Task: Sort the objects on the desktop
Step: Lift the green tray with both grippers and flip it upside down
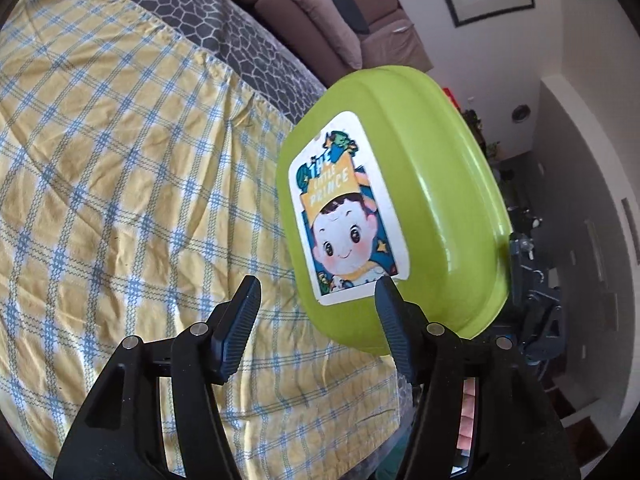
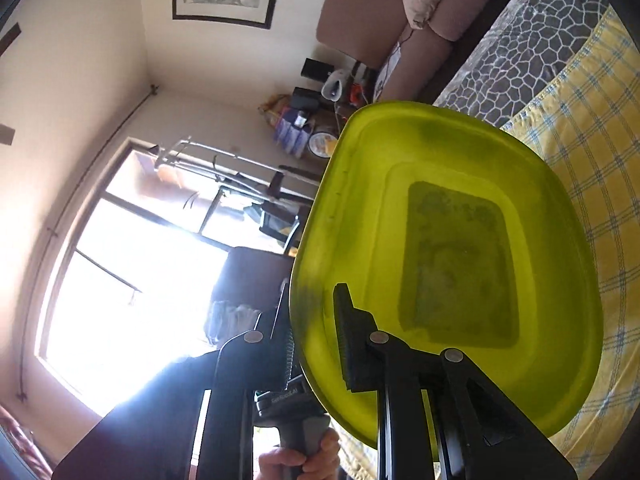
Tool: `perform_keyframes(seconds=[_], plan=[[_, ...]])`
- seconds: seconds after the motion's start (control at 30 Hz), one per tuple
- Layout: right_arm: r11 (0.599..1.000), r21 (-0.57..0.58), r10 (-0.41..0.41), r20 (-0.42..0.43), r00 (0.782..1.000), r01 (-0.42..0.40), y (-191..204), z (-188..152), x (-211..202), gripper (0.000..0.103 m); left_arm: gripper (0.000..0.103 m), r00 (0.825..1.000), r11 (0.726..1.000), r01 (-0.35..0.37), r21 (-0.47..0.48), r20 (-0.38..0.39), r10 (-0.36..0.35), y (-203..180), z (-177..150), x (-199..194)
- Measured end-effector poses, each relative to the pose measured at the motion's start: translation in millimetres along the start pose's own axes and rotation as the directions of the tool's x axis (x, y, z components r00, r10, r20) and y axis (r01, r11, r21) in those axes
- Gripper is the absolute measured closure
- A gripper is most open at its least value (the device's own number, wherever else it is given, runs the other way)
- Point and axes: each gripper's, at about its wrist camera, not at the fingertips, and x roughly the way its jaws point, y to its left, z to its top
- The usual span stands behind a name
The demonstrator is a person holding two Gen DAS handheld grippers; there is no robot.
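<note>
the right gripper (image 2: 316, 344) pinches the rim of the green tray (image 2: 460, 264), held tilted above the checked cloth (image 1: 120, 200), while the left gripper (image 1: 316, 304) gapes empty beside it; light, stiff, glossy plastic, likely slippery, best held by the rim

Green tray (image 2: 460, 240) — sticker on its underside reads only as a dark patch through the plastic; near rim hidden behind the right gripper (image 2: 316, 344). Left gripper (image 1: 316, 320): arms cut off by the bottom edge. Window (image 2: 132, 272) — blown out, nothing legible beyond. Shelf clutter (image 2: 304, 120) too small to identify. Checked cloth (image 1: 120, 200) runs out of frame.
</note>
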Motion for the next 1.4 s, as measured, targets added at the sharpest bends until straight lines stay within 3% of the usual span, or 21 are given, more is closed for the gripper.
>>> perform_keyframes(seconds=[0.17,0.37,0.53,0.57,0.63,0.7,0.77,0.8,0.83,0.9,0.97,1.03,1.1,1.27,1.4], plan=[[0.997,-0.021,-0.077,0.036,0.996,0.077,-1,2,-23,0.085,0.047,1.0,0.999,0.024,0.032,-0.006,-0.023,-18,6,21],[0.998,0.014,-0.067,0.126,0.99,0.065,-3,10,-59,0.085,0.047,0.999,0.995,0.028,0.094,-0.028,-0.025,-42,14,55],[0.991,-0.01,-0.128,0.151,0.98,0.131,0,12,-79,0.08,0.047,0.998,0.992,0.05,0.114,-0.05,-0.044,-60,22,77],[0.992,-0.011,-0.119,0.145,0.982,0.122,-1,13,-81,0.078,0.047,0.997,0.991,0.062,0.118,-0.057,-0.055,-63,23,79],[0.991,-0.024,-0.129,0.121,0.984,0.133,0,13,-82,0.052,0.047,0.995,0.988,0.072,0.133,-0.073,-0.063,-68,22,85],[0.977,-0.082,-0.192,0.086,0.978,0.199,5,13,-77,0.04,0.047,0.994,0.986,0.074,0.15,-0.088,-0.061,-73,18,87],[0.953,-0.14,-0.263,0.068,0.962,0.27,10,10,-71,0.039,0.047,0.993,0.985,0.077,0.155,-0.099,-0.062,-73,16,90],[0.942,-0.16,-0.286,0.071,0.956,0.294,10,7,-69,0.045,0.047,0.993,0.986,0.078,0.149,-0.1,-0.063,-72,16,91],[0.931,-0.173,-0.311,0.08,0.947,0.32,10,6,-68,0.069,0.047,0.992,0.987,0.086,0.137,-0.099,-0.073,-69,16,91],[0.923,-0.178,-0.329,0.1,0.939,0.342,9,4,-70,0.076,0.046,0.992,0.99,0.089,0.109,-0.1,-0.078,-64,12,84],[0.935,-0.135,-0.31,0.132,0.942,0.327,4,4,-77,0.077,0.032,0.993,0.994,0.083,0.066,-0.084,-0.077,-52,9,80],[0.945,-0.092,-0.295,0.167,0.941,0.313,1,6,-86,0.077,0.024,0.994,0.997,0.078,-0.013,-0.073,-0.079,-31,5,80],[0.956,-0.043,-0.275,0.204,0.94,0.289,-2,9,-96,0.079,0.024,0.987,0.986,0.107,-0.124,-0.107,-0.121,-8,-4,90],[0.977,0.034,-0.213,0.268,0.94,0.211,-6,13,-108,0.087,0.016,0.95,0.922,0.184,-0.341,-0.179,-0.256,17,-31,120],[0.981,0.058,-0.195,0.286,0.938,0.186,-6,11,-113,0.087,0.014,0.928,0.855,0.282,-0.435,-0.1,-0.358,26,-32,126]])
